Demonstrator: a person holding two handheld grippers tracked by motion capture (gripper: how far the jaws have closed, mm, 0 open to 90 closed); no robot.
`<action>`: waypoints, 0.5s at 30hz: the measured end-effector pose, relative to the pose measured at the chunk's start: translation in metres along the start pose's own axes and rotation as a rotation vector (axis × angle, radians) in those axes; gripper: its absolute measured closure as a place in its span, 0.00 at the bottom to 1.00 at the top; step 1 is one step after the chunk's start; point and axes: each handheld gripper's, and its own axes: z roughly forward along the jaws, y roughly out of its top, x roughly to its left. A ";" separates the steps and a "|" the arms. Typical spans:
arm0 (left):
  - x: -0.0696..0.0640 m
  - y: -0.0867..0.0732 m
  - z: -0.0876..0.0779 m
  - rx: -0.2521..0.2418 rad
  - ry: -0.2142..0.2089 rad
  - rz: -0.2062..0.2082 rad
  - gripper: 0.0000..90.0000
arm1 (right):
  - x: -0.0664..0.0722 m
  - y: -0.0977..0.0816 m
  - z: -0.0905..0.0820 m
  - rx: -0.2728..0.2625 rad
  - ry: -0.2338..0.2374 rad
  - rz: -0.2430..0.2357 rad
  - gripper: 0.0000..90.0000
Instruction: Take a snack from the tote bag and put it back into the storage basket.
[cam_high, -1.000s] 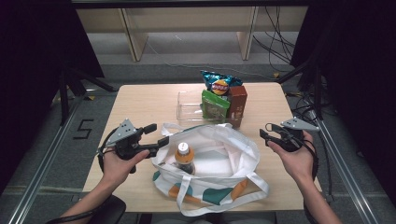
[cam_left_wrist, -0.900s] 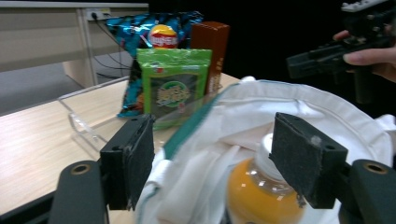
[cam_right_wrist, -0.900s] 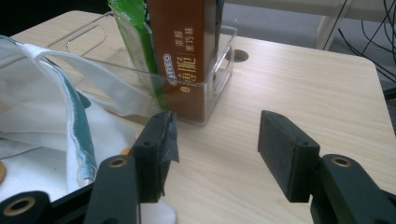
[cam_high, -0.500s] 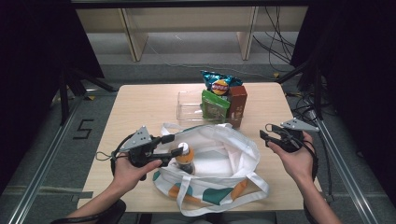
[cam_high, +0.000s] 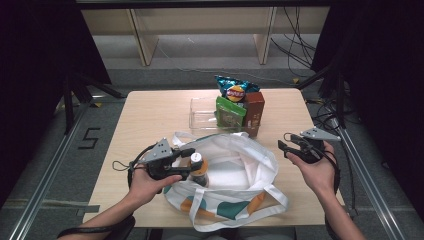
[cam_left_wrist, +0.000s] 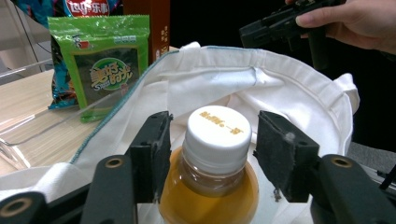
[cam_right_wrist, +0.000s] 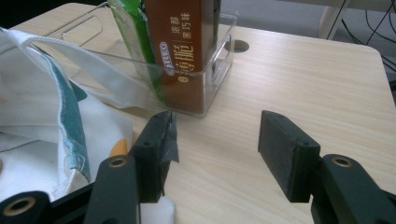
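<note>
Two pads of our left gripper (cam_left_wrist: 212, 149) flank the bottle (cam_left_wrist: 210, 182) standing in the white tote bag (cam_high: 240, 165); its jaws have been closing, with slim gaps left. We should squeeze squarely below the cap, then lift straight. Our right gripper (cam_high: 292, 146) hovers open, empty.

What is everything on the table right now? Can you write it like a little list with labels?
surface: wooden table
bag: white tote bag, lying open
in the bag: bottle of amber drink, white cap, upright
left gripper: jaws either side of the bottle cap, just been closing, small gaps left at the pads
right gripper: open, nothing between the jaws, beside the bag
clear bin: holds green snack packet, brown box, blue chip bag
</note>
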 end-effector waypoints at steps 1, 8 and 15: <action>0.000 -0.001 0.001 0.000 -0.007 -0.005 0.51 | 0.002 0.000 0.000 0.008 0.004 0.024 0.51; 0.003 -0.004 0.004 0.010 -0.007 -0.019 0.48 | -0.001 0.000 0.002 -0.010 0.005 -0.020 0.52; 0.004 -0.005 0.008 0.019 -0.014 -0.005 0.47 | 0.000 -0.001 0.002 -0.006 0.017 0.002 0.52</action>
